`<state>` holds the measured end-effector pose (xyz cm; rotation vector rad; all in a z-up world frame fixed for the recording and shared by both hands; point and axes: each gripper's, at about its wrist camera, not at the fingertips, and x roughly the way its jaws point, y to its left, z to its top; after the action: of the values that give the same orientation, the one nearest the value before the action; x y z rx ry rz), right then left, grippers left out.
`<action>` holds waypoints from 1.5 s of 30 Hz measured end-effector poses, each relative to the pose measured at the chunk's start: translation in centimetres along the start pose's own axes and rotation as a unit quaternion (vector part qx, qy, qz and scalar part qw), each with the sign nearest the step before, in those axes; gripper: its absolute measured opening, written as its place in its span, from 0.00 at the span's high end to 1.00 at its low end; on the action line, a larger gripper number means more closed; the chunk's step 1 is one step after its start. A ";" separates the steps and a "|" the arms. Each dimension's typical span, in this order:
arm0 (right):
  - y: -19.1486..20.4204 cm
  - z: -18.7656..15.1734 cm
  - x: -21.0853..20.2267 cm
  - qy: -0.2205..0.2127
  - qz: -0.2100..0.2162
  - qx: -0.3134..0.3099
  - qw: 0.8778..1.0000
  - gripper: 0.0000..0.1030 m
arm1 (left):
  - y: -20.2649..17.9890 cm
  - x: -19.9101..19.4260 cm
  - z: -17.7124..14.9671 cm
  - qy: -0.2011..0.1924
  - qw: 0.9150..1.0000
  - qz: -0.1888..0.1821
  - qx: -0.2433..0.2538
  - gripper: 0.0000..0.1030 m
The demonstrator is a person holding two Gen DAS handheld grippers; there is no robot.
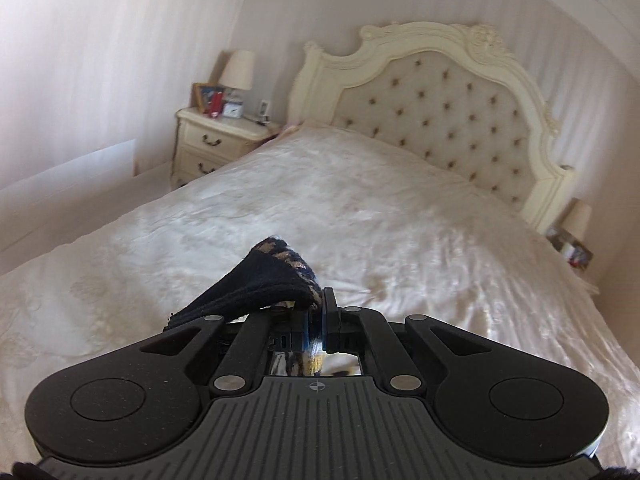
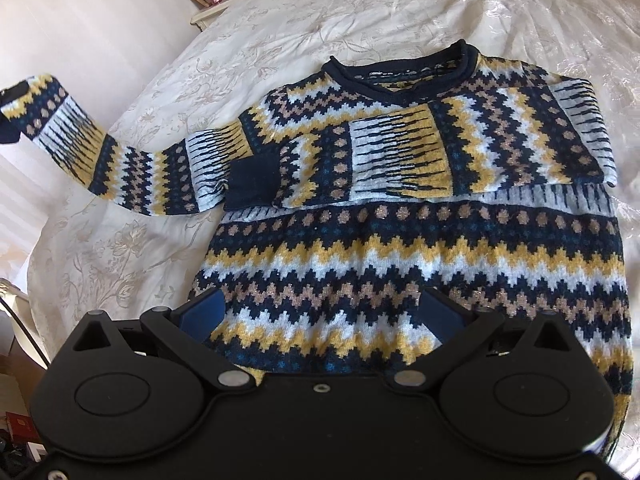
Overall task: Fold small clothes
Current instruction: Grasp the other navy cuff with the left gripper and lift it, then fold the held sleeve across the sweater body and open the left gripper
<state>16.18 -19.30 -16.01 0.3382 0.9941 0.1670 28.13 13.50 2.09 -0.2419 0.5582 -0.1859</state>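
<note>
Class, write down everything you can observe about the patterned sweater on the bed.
The sweater is a chunky knit with zigzag and dotted bands in navy, mustard, white and tan, and a rolled navy collar. It lies flat on the cream bedspread. One sleeve is folded across the chest; the other is lifted off the bed, its cuff pinched in the shut left claw. The open right claw hovers over the hem.

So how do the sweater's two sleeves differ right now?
The left sleeve stretches out sideways over the bedspread, its dark cuff lifted and pinched in the left tool. The right sleeve is folded across the chest, its cuff lying free and flat. Both share the same navy, yellow and white zigzag knit.
</note>
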 end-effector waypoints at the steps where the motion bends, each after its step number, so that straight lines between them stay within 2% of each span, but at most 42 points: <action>1: -0.4 -0.1 -0.3 -0.002 0.001 0.002 1.000 0.00 | -1.3 0.3 0.0 0.001 1.000 -0.012 0.007 0.95; 6: -2.8 -0.6 -1.8 -0.012 0.001 0.019 1.000 0.00 | -8.4 2.7 -1.5 0.013 0.996 -0.070 0.046 0.95; 10: -4.9 -0.8 -2.8 -0.019 -0.002 0.033 0.999 0.00 | -14.0 5.6 -4.1 0.037 0.992 -0.111 0.051 0.95; 15: -7.1 -1.0 -4.0 -0.026 -0.009 0.042 0.999 0.00 | -19.7 9.9 -8.5 0.081 0.985 -0.140 0.067 0.95; 20: -9.0 -1.2 -4.8 -0.031 -0.015 0.053 0.998 0.00 | -23.5 13.4 -12.7 0.138 0.976 -0.143 0.088 0.95; 24: -10.2 -1.5 -5.2 -0.032 -0.022 0.062 0.997 0.00 | -25.1 15.3 -14.6 0.180 0.968 -0.145 0.097 0.92; 26: -10.8 -1.6 -5.3 -0.031 -0.024 0.066 0.997 0.00 | -25.8 15.6 -15.1 0.199 0.963 -0.150 0.102 0.79; 27: -10.9 -1.7 -5.3 -0.031 -0.025 0.068 0.997 0.00 | -26.5 15.4 -15.5 0.204 0.961 -0.154 0.107 0.64; 28: -11.1 -1.7 -5.3 -0.031 -0.026 0.069 0.997 0.00 | -26.6 15.3 -15.6 0.204 0.960 -0.159 0.112 0.57; 30: -11.3 -1.7 -5.2 -0.030 -0.027 0.072 0.997 0.00 | -27.4 14.8 -15.8 0.200 0.955 -0.175 0.127 0.54; 33: -11.3 -1.5 -4.8 -0.029 -0.026 0.074 0.997 0.00 | -28.2 14.4 -16.0 0.201 0.948 -0.194 0.152 0.37; 36: -10.9 -1.3 -4.4 -0.030 -0.025 0.070 0.997 0.00 | -28.3 13.9 -16.0 0.198 0.943 -0.205 0.172 0.34; 38: -10.6 -0.9 -4.1 -0.032 -0.025 0.067 0.997 0.00 | -27.6 13.4 -15.9 0.193 0.944 -0.200 0.176 0.34; 41: -10.1 -0.3 -3.7 -0.033 -0.030 0.058 0.997 0.00 | -25.5 12.9 -15.7 0.190 0.951 -0.180 0.164 0.33; 45: -9.6 0.6 -3.1 -0.033 -0.038 0.045 0.998 0.00 | -21.3 13.2 -15.6 0.204 0.961 -0.130 0.135 0.33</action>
<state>14.90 -29.28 -16.68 0.3852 0.9490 0.0415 28.33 -12.74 -11.44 -0.0071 0.9025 -0.5718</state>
